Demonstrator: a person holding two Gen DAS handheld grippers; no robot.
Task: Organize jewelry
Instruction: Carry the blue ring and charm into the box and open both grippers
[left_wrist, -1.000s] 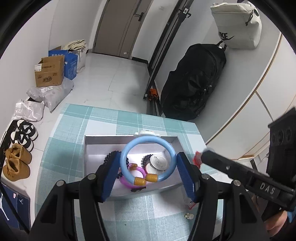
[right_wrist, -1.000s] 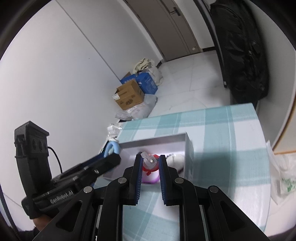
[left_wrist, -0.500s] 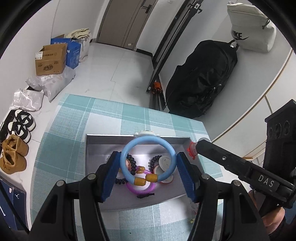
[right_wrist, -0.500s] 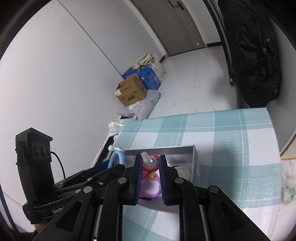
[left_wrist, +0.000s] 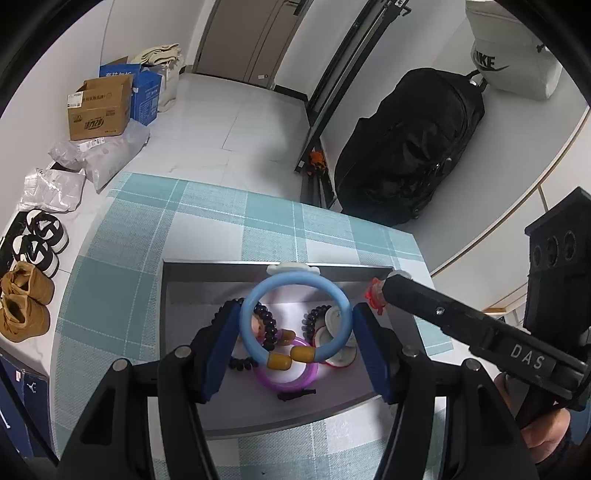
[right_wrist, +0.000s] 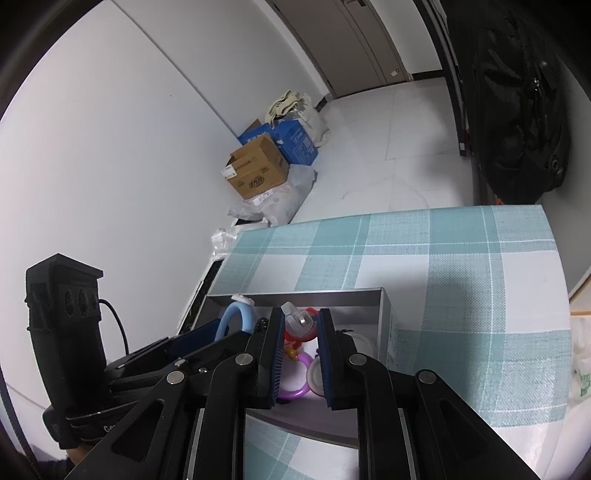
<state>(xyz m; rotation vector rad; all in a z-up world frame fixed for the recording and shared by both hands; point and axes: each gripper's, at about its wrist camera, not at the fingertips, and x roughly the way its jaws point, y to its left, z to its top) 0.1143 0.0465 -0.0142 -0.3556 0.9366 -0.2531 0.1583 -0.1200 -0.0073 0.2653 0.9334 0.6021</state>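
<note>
My left gripper (left_wrist: 295, 325) is shut on a light blue bangle (left_wrist: 341, 306) with two amber beads and holds it above the grey box (left_wrist: 207, 275). In the box lie a purple bangle (left_wrist: 295, 384), black bead bracelets (left_wrist: 267, 323) and white round pieces (left_wrist: 334, 317). My right gripper (right_wrist: 300, 325) is shut on a red and clear hair clip (right_wrist: 301, 323) over the box's right end (right_wrist: 384, 314); it shows in the left wrist view as a red clip (left_wrist: 373, 295) at the black finger's tip.
The box sits on a table with a teal checked cloth (left_wrist: 221, 214). Cardboard boxes (left_wrist: 99, 110), bags and shoes (left_wrist: 26, 306) are on the floor at left. A black bag (left_wrist: 410, 147) leans on the wall.
Both grippers have moved further over the box with their pieces still held. The right gripper's clip now hangs over the box's right end.
</note>
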